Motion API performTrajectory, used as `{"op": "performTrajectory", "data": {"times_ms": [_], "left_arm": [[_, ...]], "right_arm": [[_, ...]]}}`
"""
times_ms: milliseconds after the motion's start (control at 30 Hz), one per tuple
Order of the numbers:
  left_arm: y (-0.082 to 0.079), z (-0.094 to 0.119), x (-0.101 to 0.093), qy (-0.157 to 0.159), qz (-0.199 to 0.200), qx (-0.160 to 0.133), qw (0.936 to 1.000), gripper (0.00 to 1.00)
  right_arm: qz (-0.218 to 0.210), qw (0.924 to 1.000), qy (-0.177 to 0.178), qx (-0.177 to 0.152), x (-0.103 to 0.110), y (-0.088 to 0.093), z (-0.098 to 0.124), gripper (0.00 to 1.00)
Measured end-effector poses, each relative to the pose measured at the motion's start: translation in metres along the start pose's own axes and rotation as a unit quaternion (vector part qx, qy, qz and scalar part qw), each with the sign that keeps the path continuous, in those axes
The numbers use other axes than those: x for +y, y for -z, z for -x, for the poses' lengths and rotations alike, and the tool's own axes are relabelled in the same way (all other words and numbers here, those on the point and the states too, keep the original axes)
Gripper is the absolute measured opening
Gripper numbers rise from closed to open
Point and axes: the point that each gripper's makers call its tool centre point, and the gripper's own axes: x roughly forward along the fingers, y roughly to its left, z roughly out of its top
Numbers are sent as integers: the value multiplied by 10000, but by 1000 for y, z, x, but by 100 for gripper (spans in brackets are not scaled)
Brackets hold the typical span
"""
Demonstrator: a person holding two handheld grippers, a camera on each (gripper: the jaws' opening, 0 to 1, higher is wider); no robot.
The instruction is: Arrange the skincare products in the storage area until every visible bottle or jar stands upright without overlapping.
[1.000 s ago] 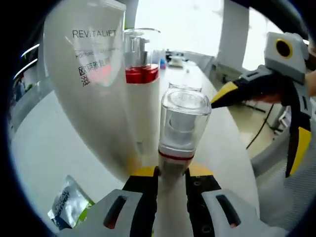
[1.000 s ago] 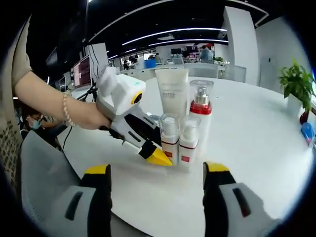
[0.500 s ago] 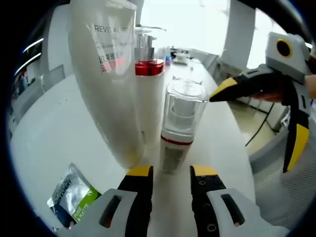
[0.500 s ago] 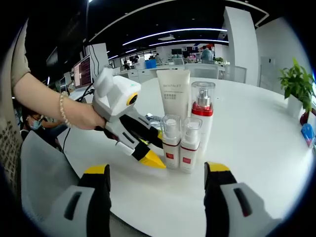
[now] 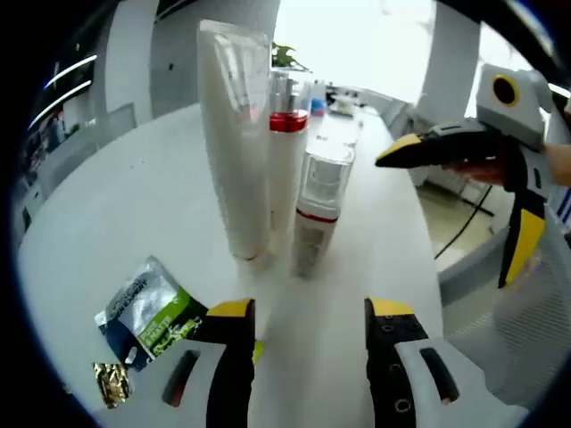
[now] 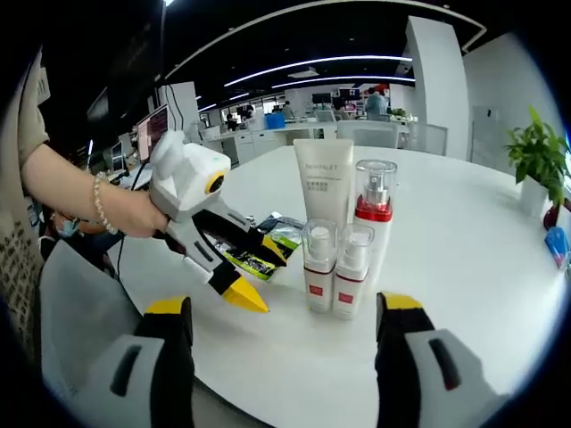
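Observation:
Four skincare products stand upright in a tight cluster on the white table [image 6: 464, 267]: a white tube [image 6: 324, 187] [image 5: 236, 134], a tall pump bottle with a red collar [image 6: 373, 214] [image 5: 285, 169], and two small clear-capped bottles [image 6: 318, 267] [image 6: 352, 272]. One small bottle [image 5: 317, 209] stands a short way ahead of my left gripper [image 5: 310, 312], which is open and holds nothing. In the right gripper view the left gripper [image 6: 259, 272] sits left of the cluster, apart from it. My right gripper [image 6: 285, 308] is open, well short of the bottles.
A green and black sachet [image 5: 147, 308] [image 6: 263, 245] lies flat on the table by the left gripper, with a small gold packet [image 5: 111, 379] near it. The right gripper [image 5: 464, 147] hovers at the table's right edge. A potted plant [image 6: 535, 152] stands far right.
My left gripper has let go of the small clear-capped bottle, opened its jaws and drawn back from the cluster. The bottle stays standing. The right gripper stayed open.

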Motion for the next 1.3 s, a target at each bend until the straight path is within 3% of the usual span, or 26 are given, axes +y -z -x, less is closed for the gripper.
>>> {"op": "performTrajectory", "data": {"times_ms": [333,700,1067,1300], "left_arm": [[25,33,-5,-270,625,129,9976,64],[44,80,-12,-593,1141,30,9917,81],[73,126,-23,-971,1762,-170,9794,97],[84,151,-24,-1264,1975,-314,9716,97]], "right_arm": [[-53,9999,-57,-102,8,-8,4,89],[-104,9994,-147,-284,19,-19,11,91],[-155,9990,-259,-319,32,-18,19,91],[-213,9988,-307,-330,39,-17,22,92]]}}
